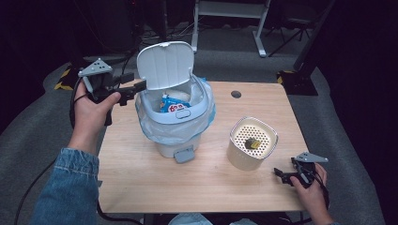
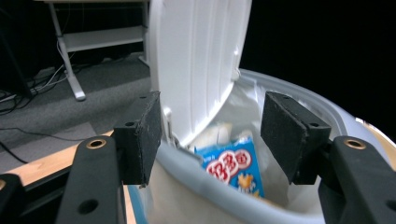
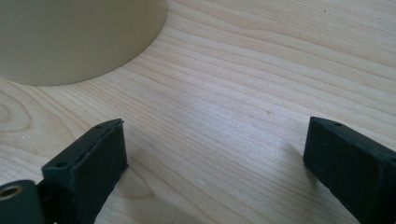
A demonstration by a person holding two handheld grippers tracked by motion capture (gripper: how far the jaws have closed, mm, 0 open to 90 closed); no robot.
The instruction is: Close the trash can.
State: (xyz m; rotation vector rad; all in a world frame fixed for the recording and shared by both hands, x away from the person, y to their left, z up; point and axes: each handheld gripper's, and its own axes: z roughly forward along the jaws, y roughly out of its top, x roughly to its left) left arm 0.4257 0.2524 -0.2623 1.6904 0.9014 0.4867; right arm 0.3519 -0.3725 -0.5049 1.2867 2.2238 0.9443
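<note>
Rubbish seemed to be going into a small pedal bin (image 1: 174, 110), and the work looked about midway. Its white lid (image 1: 165, 64) stood upright and open, a blue-tinted liner bag (image 1: 155, 127) was folded over the rim, and a blue snack packet (image 1: 174, 106) with red and white print already lay inside. The left gripper (image 1: 132, 88) was held level at the bin's left rim, near the lid's hinge side; in the left gripper view its jaws stood partly open with the lid edge (image 2: 196, 70) and the rim between them, the pads pressing on neither. Whether it was there to shut the lid could not be told.

What looked left: a cream perforated basket (image 1: 252, 143) stood well apart on the right of the worktop, with a small dark-and-yellow object (image 1: 254, 143) in it, too small to name. The right gripper (image 1: 283, 174) rested low near the front right corner, just beside the basket, jaws spread and empty over bare wood.

The worktop (image 1: 211, 187) was pale wood with a cable hole (image 1: 236, 94) near the far edge. Beyond it lay grey carpet, a white desk frame (image 1: 230, 18) and cables in a dim room.
</note>
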